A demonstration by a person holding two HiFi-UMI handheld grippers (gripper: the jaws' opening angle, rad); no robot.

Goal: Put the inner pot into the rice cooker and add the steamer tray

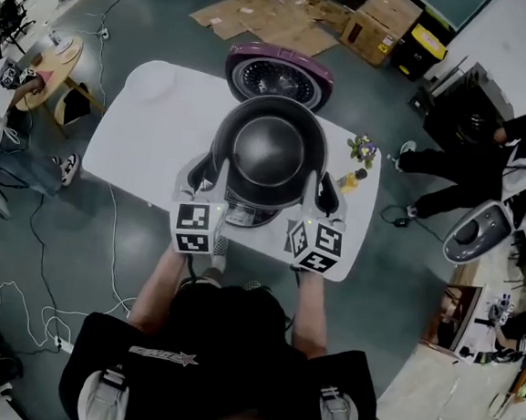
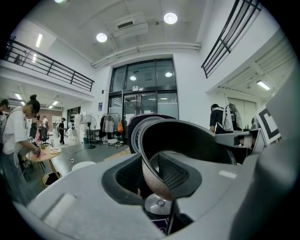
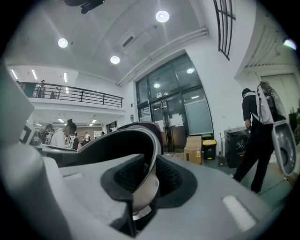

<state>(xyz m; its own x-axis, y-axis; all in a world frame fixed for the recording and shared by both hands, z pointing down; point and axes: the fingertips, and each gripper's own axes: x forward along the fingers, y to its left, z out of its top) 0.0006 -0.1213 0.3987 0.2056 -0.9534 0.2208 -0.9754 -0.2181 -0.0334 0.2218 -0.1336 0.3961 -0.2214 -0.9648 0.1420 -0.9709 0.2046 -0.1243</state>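
Closest to the lenses are the jaw pads. The left gripper (image 2: 157, 177) and the right gripper (image 3: 144, 182) each pinch the rim of the inner pot (image 1: 270, 150), one on its left side and one on its right, and both gripper views show the pot's wall between the pads. I read the pot as held at the centre of the head view, over the body of the rice cooker (image 1: 244, 216), whose purple lid (image 1: 280, 72) stands open just above it in frame. Below the pot's bottom the left gripper view shows a silver plate (image 2: 157, 205), so I judge the pot not yet seated. What is left is lowering it in, then adding the steamer tray. At the upper left of the white table (image 1: 132, 143) lies a pale round thing (image 1: 155, 83) that may be that tray, though I cannot tell.
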